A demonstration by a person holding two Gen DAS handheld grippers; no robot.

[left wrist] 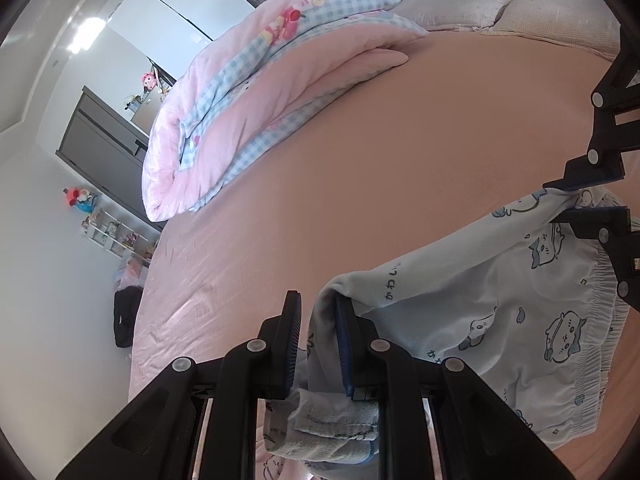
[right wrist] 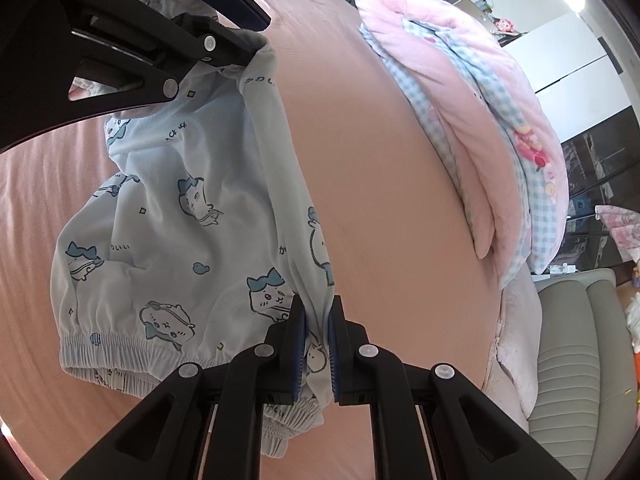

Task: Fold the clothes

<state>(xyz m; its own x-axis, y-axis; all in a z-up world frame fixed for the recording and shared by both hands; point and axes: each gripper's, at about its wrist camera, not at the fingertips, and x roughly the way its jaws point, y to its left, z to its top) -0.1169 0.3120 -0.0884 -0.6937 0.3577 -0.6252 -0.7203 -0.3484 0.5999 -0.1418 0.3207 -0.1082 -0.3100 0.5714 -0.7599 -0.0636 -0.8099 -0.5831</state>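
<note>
Light blue pyjama shorts (left wrist: 500, 300) (right wrist: 180, 220) with cartoon animal prints and an elastic waistband hang stretched between both grippers above a pink bed sheet (left wrist: 380, 140) (right wrist: 380, 160). My left gripper (left wrist: 318, 316) (right wrist: 248, 20) is shut on one bunched corner; the cloth wraps over its right finger, with a thin gap beside the left pad. My right gripper (right wrist: 318, 320) (left wrist: 576, 200) is shut on the other corner near the waistband, with fabric pinched between its blue pads. The rest of the shorts sags down to the sheet.
A folded pink and blue-checked duvet (left wrist: 248, 100) (right wrist: 480, 120) lies along the far side of the bed, with pillows (left wrist: 540, 12) at the head. A grey sofa (right wrist: 572, 360), a dark cabinet (left wrist: 104, 140), a white shelf (left wrist: 112, 232) and a black bag (left wrist: 126, 316) stand around the bed.
</note>
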